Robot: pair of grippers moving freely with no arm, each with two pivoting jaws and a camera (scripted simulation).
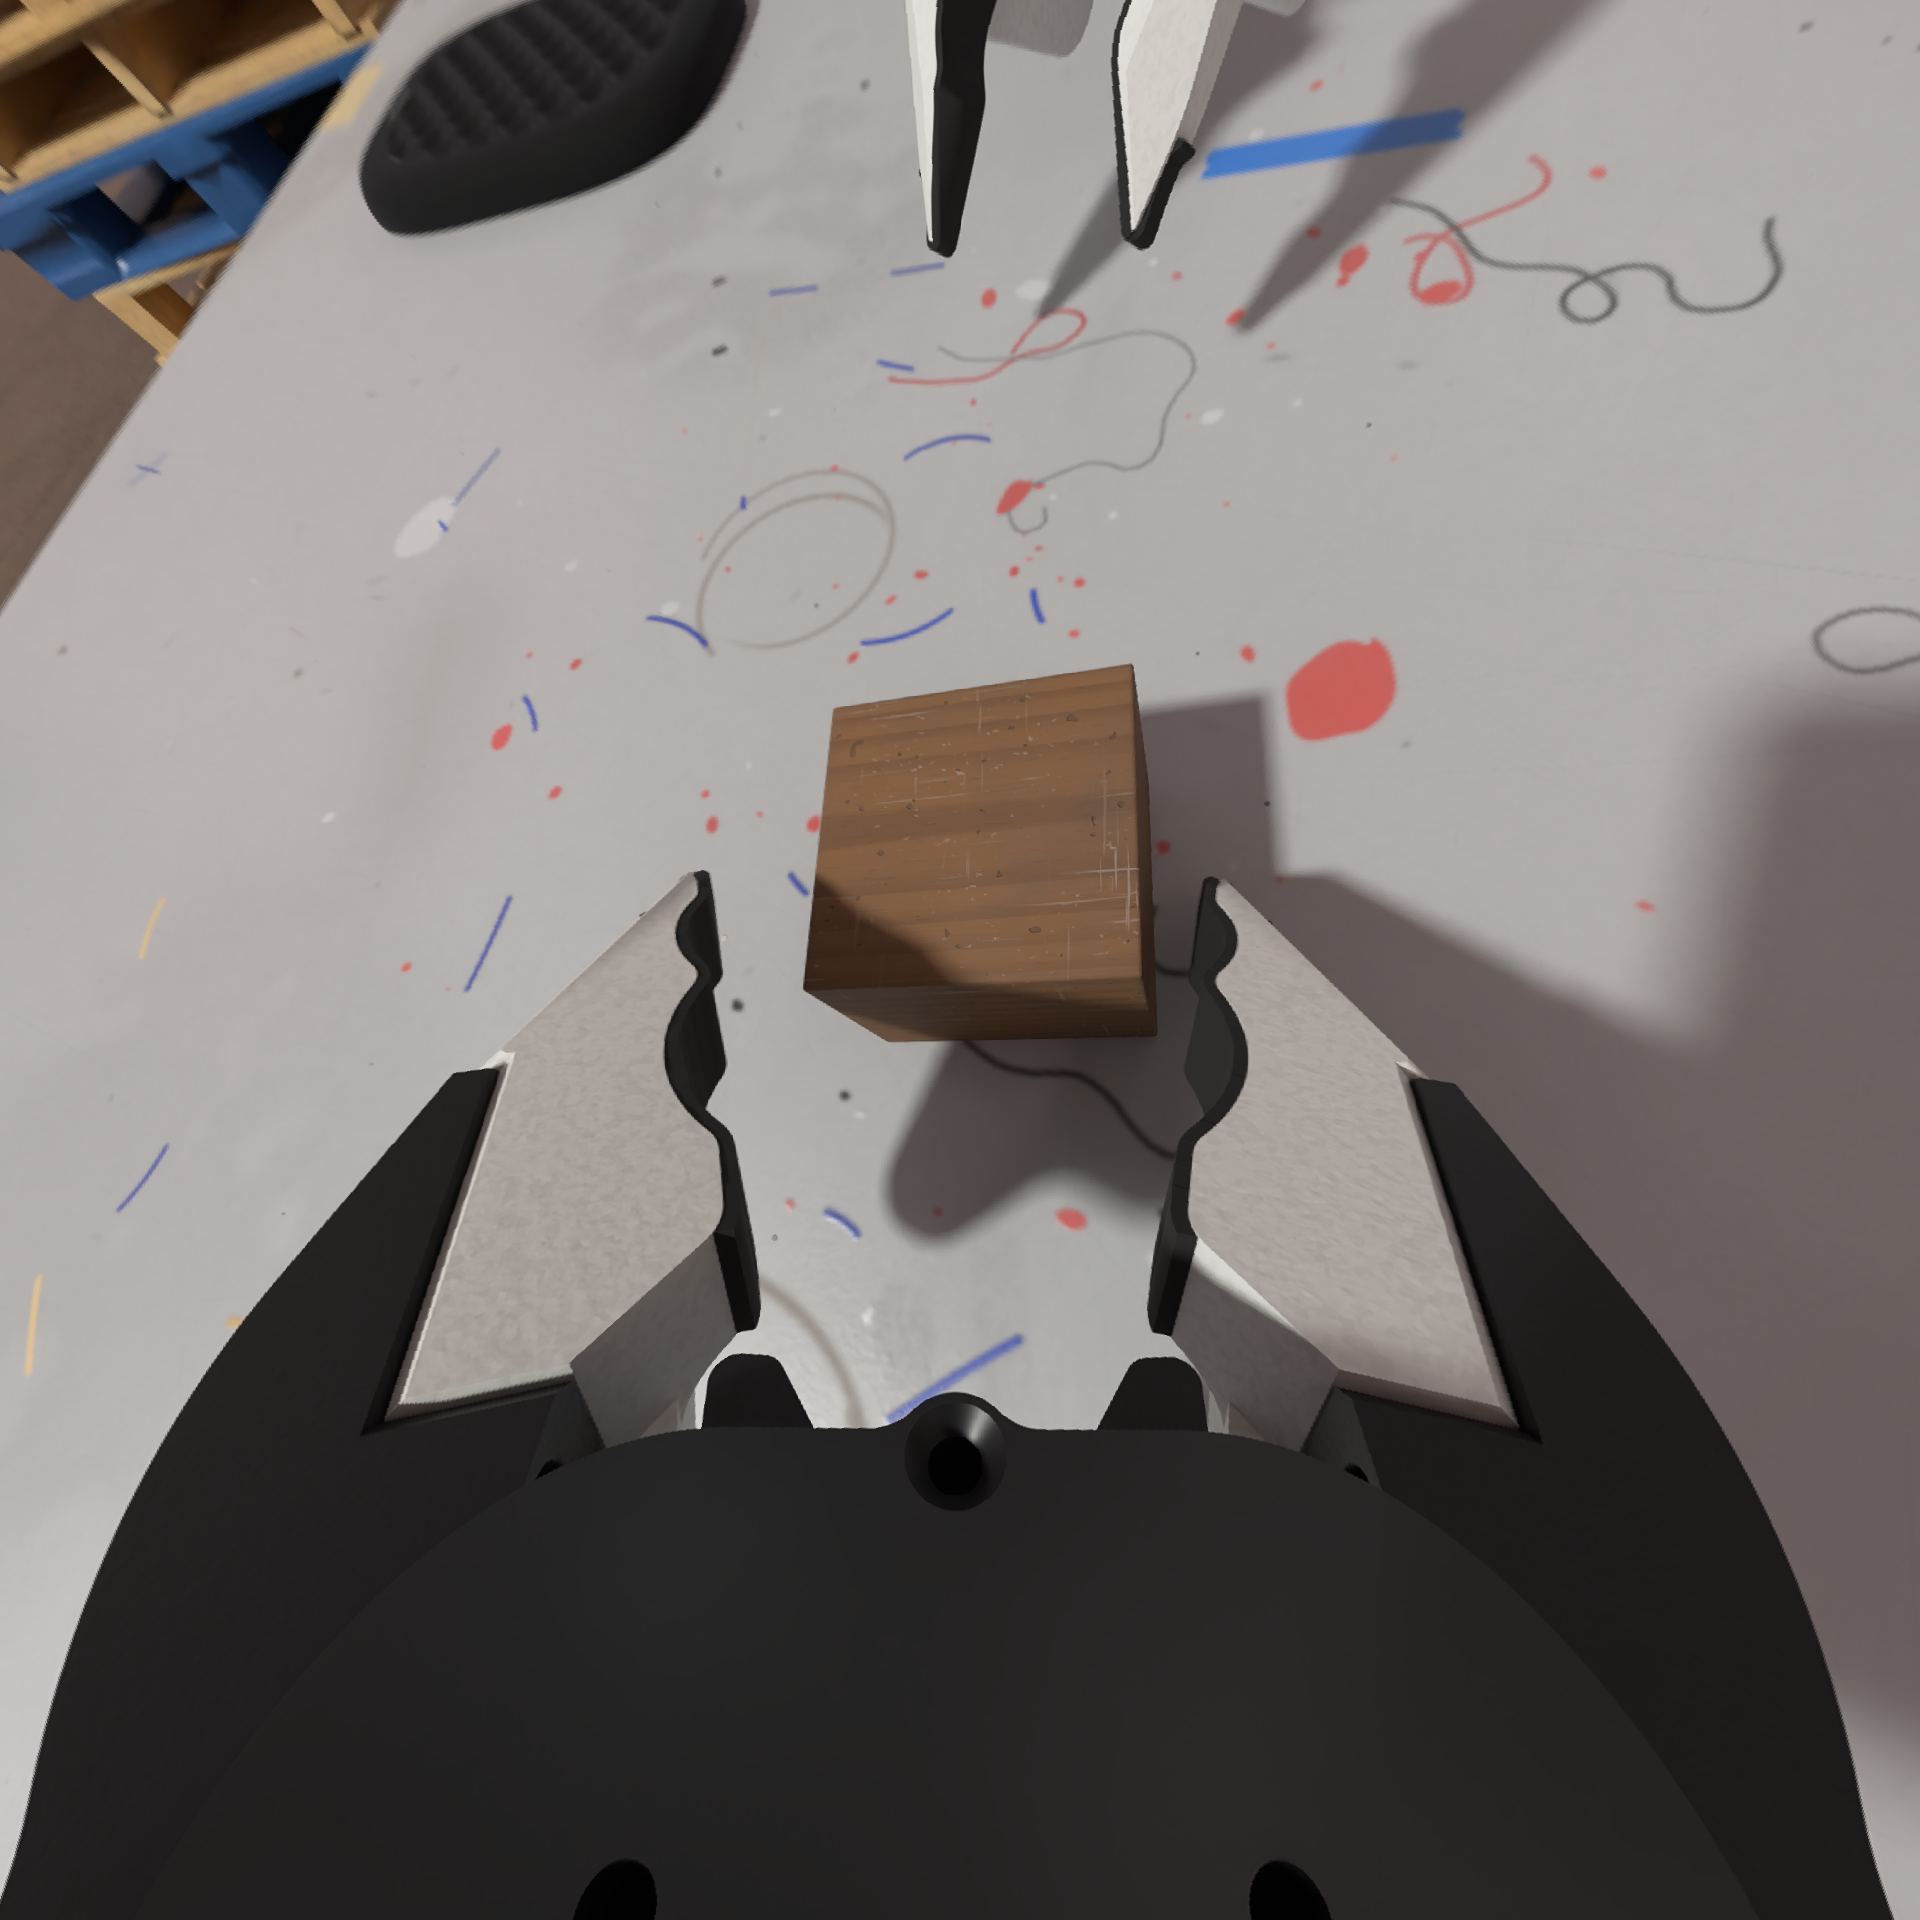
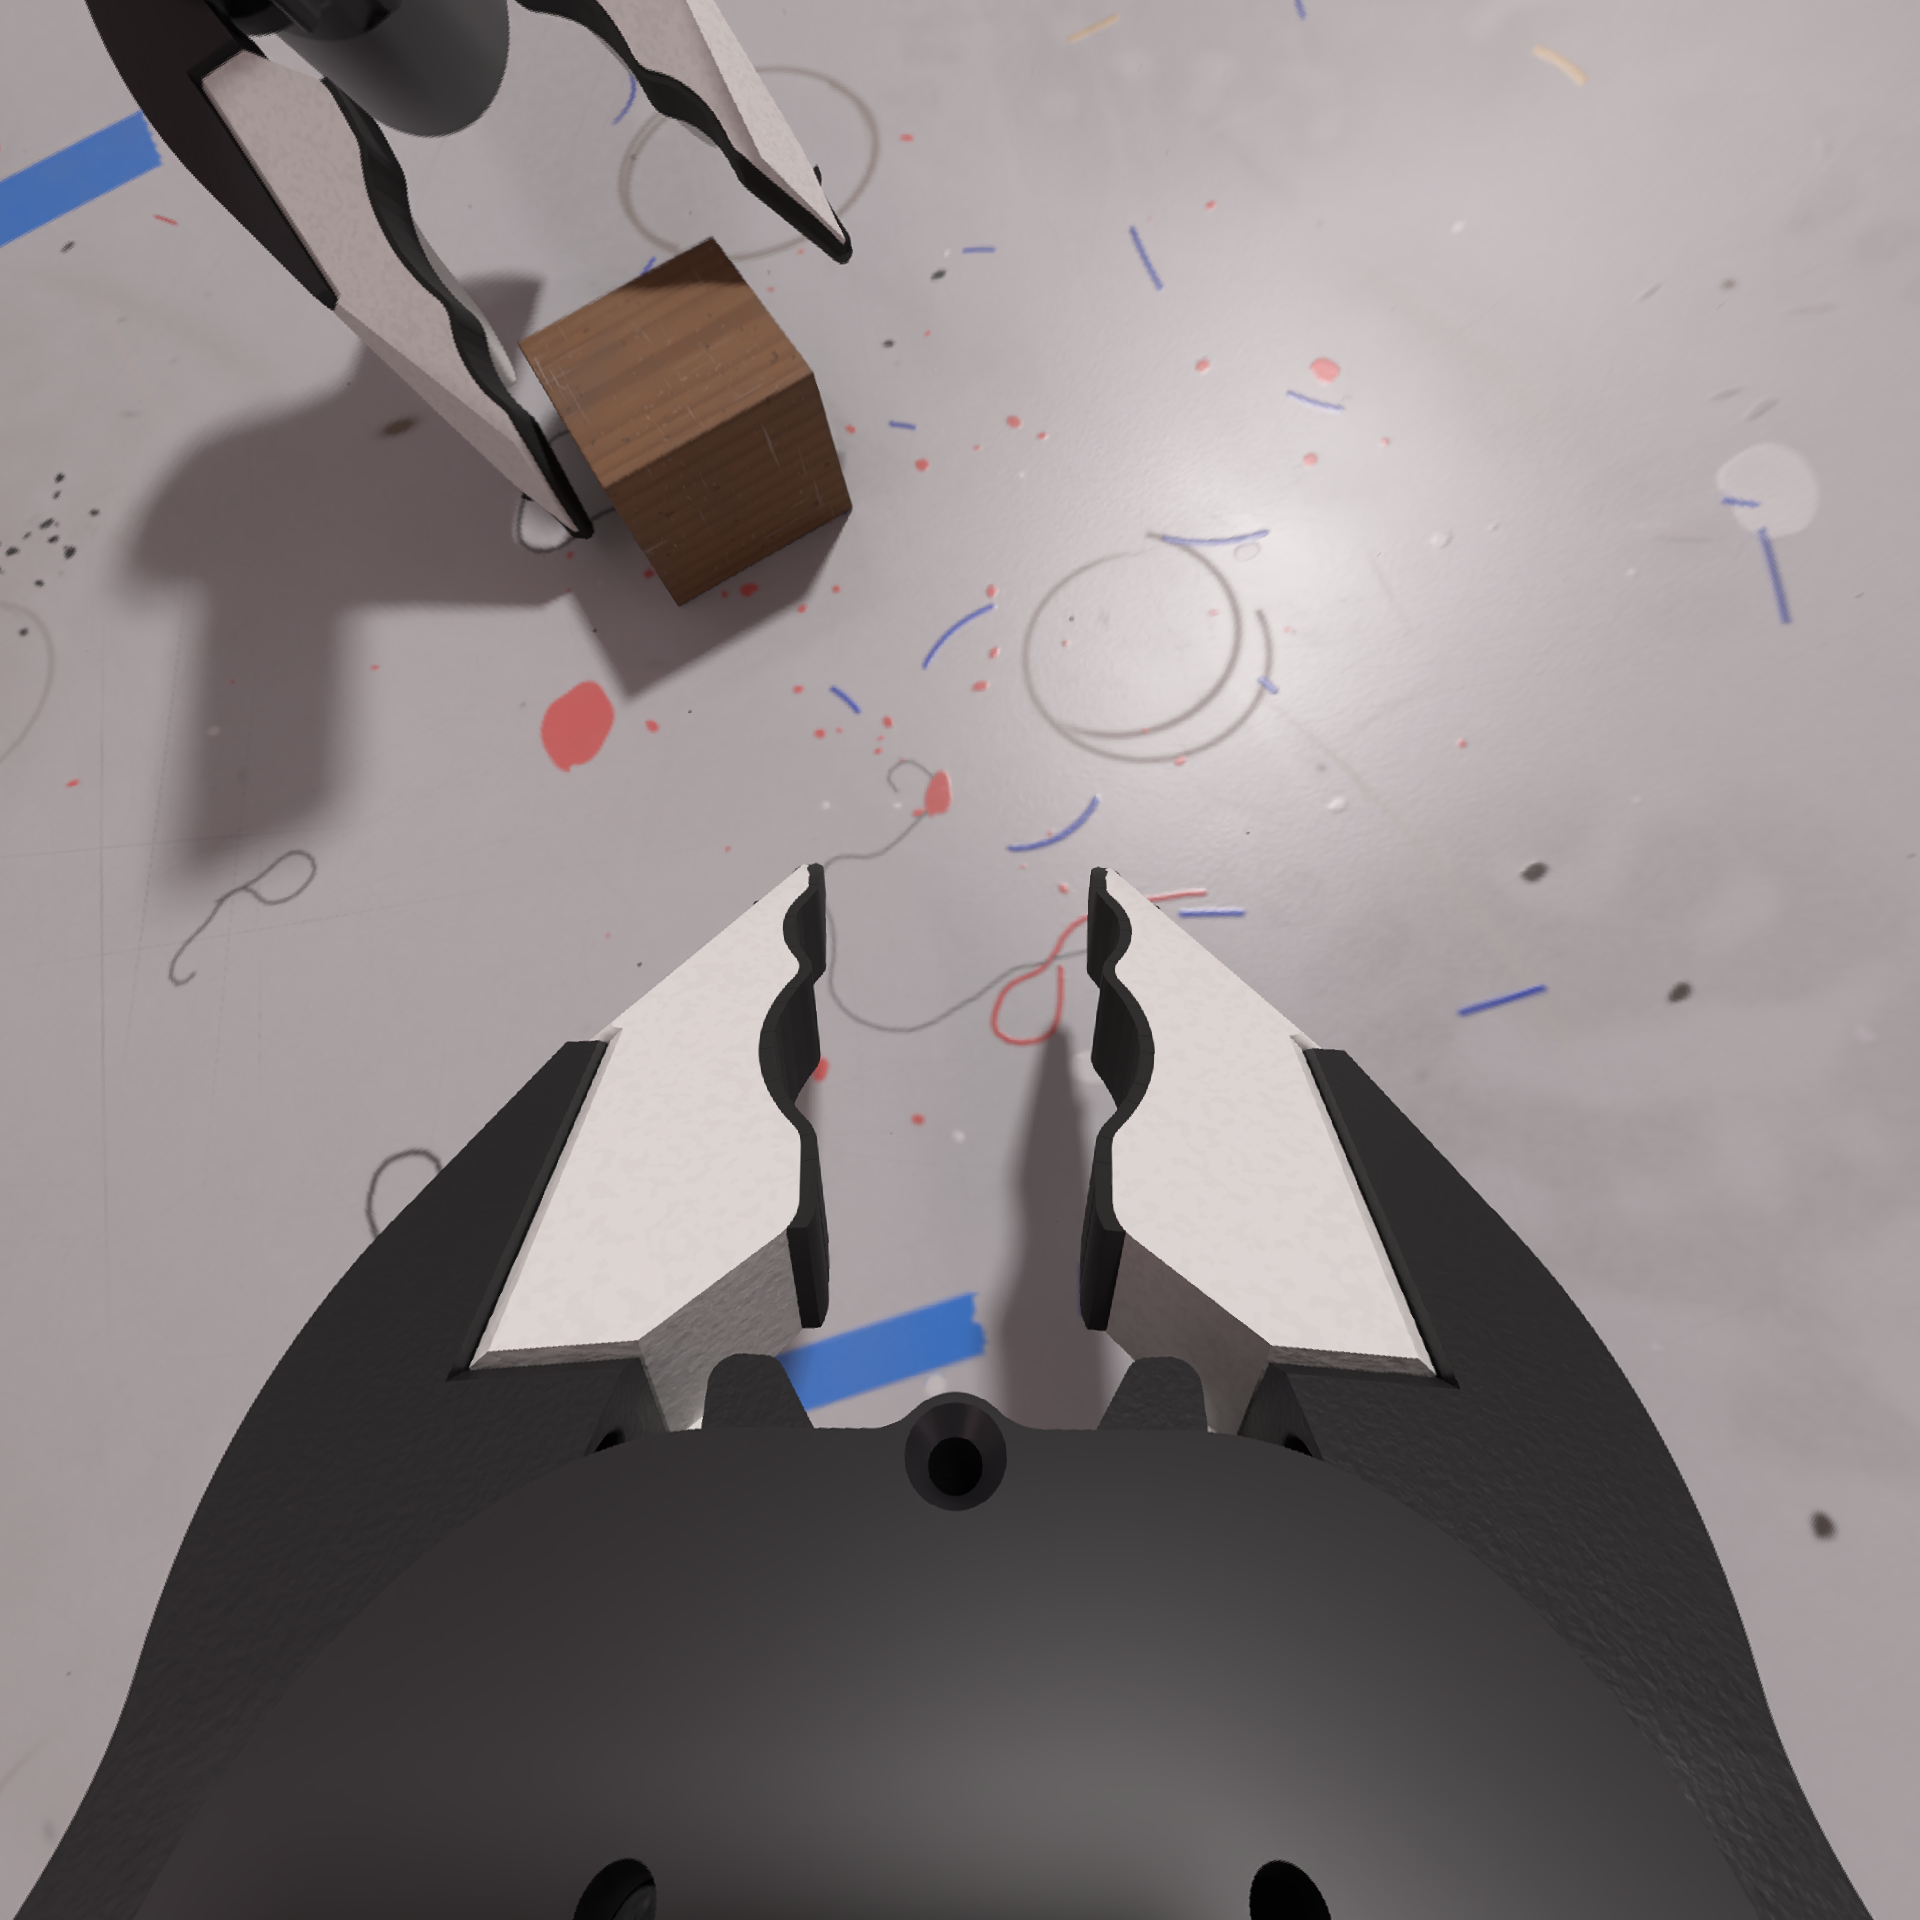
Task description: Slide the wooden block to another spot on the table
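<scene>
The left claw (image 1: 954, 883) is standing wide open, and it is holding nothing. The wooden block (image 1: 982, 847) is sitting flat on the worktop (image 1: 312, 831), right at the claw's tips and partly between them. There is a gap showing between the block and the finger (image 1: 582, 1143) on the left side of this view. In the right wrist view, one finger (image 2: 416, 312) of the left claw is coming down just beside the block (image 2: 691, 416); I cannot tell if it is touching. Past the block, the grey worktop is showing red spots and blue lines. Farther off, the right claw (image 1: 1039, 244) is hanging above the worktop, well apart from the block. It is partly open and holding nothing. A black bumpy pad (image 1: 540, 104) is lying at the far left, near a strip of blue tape (image 1: 1335, 140).
</scene>
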